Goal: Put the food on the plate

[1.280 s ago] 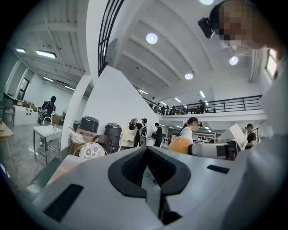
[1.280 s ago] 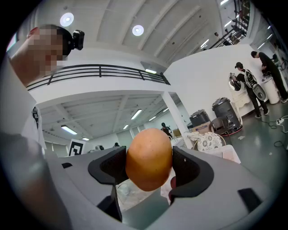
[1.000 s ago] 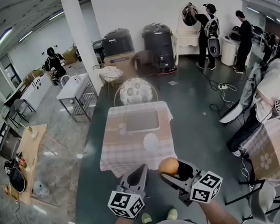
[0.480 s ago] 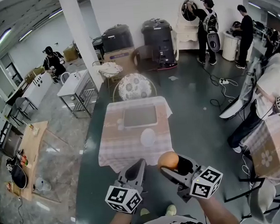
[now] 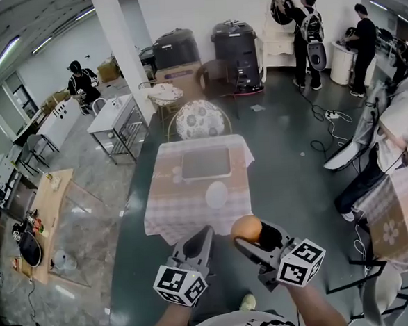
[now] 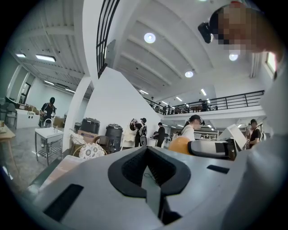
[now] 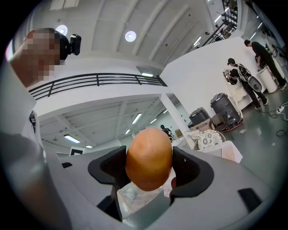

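Observation:
A table with a pale checked cloth (image 5: 173, 213) stands ahead of me. On it lie a grey tray (image 5: 205, 163) and, nearer me, a white plate (image 5: 217, 194). My right gripper (image 5: 251, 232) is held in the air short of the table's near edge, shut on a round orange-brown piece of food (image 5: 245, 227). In the right gripper view the food (image 7: 148, 158) fills the space between the jaws of the right gripper (image 7: 149, 167). Beside it, my left gripper (image 5: 198, 243) is shut with nothing in it; its jaws meet in the left gripper view (image 6: 147, 167).
A chair with a floral cushion (image 5: 199, 119) stands behind the table, with a white pillar (image 5: 121, 53) to the left. A person in white (image 5: 400, 128) and another checked table (image 5: 395, 211) are at the right. A wooden table (image 5: 47, 218) is at the left.
Both grippers hold almost the same place and the right one keeps the food. The head view has shifted slightly, so the table and plate sit a little higher.

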Tool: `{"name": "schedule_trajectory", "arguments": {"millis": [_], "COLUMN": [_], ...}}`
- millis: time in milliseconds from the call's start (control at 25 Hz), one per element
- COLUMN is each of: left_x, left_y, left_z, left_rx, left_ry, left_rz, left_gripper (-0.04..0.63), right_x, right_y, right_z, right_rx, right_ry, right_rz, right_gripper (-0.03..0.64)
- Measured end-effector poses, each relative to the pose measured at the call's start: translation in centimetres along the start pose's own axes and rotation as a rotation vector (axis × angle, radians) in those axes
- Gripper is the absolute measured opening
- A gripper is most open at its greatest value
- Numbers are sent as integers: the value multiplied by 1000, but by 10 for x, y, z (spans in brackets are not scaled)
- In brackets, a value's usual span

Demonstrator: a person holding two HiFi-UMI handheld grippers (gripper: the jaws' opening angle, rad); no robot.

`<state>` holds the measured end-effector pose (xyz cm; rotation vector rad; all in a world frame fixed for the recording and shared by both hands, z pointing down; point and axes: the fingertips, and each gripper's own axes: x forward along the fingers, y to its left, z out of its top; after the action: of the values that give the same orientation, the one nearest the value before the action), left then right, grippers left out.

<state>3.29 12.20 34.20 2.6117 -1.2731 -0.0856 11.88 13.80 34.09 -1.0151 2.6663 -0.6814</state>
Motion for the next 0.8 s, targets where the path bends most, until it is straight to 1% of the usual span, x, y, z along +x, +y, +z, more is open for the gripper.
{"name": "schedule_trajectory", "arguments": {"millis": [200, 440, 640, 800], "left_x": [2, 17, 46, 71], "left_y": [15, 53, 95, 140], "left_z": [-8, -16, -25, -30], "left_rx": [5, -16, -19, -24], "left_ry": [6, 2, 15, 32], "left_rz": [21, 31, -5, -40], "left_gripper": [6, 6, 6, 6], "right_x": [12, 49, 92, 138], "right_y": [-13, -31, -62, -92], "right_z": [-11, -25, -31, -47], "right_rx": [34, 60, 64, 66], "right_ry": [25, 63, 86, 125], "right_rz": [-10, -28, -84, -146], "right_gripper": [295, 294, 295, 295]}}
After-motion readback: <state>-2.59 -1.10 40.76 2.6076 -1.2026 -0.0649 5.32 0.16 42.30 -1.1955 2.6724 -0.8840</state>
